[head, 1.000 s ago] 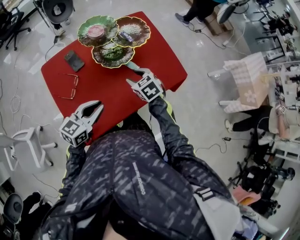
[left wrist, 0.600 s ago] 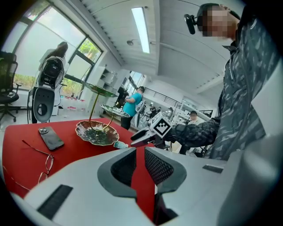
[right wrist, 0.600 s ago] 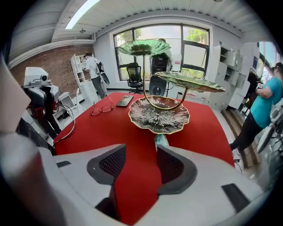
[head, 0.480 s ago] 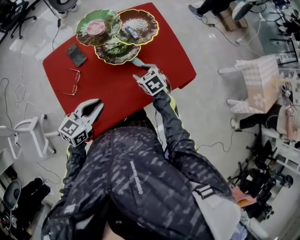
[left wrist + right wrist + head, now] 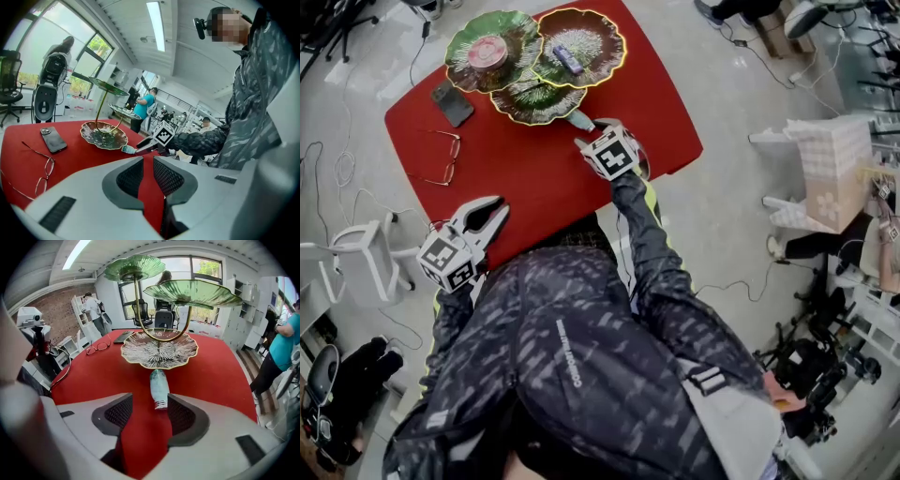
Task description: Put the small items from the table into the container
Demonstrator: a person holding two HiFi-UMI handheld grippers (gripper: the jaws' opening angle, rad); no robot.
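Observation:
A three-tier leaf-plate stand point(image 5: 534, 101) stands at the far end of the red table point(image 5: 534, 178). A small teal tube point(image 5: 579, 120) lies on the cloth just in front of the lowest plate point(image 5: 159, 350). My right gripper point(image 5: 592, 131) points down at it. Its jaws are opening, and the tube point(image 5: 159, 389) lies between the fingertips, close to the right pad, not pressed. My left gripper point(image 5: 490, 208) hovers over the table's near edge, shut and empty. A pink round item point(image 5: 487, 53) and a small purple item point(image 5: 567, 59) rest on the upper plates.
A dark phone point(image 5: 452, 103) and a pair of glasses point(image 5: 441, 159) lie on the left part of the table. A white chair point(image 5: 356, 262) stands off the table's left side. Cables cross the floor, and people stand farther off.
My right gripper has come down and forward to the tube by the lowest plate, with its jaws spreading wider. The left gripper has hardly moved.

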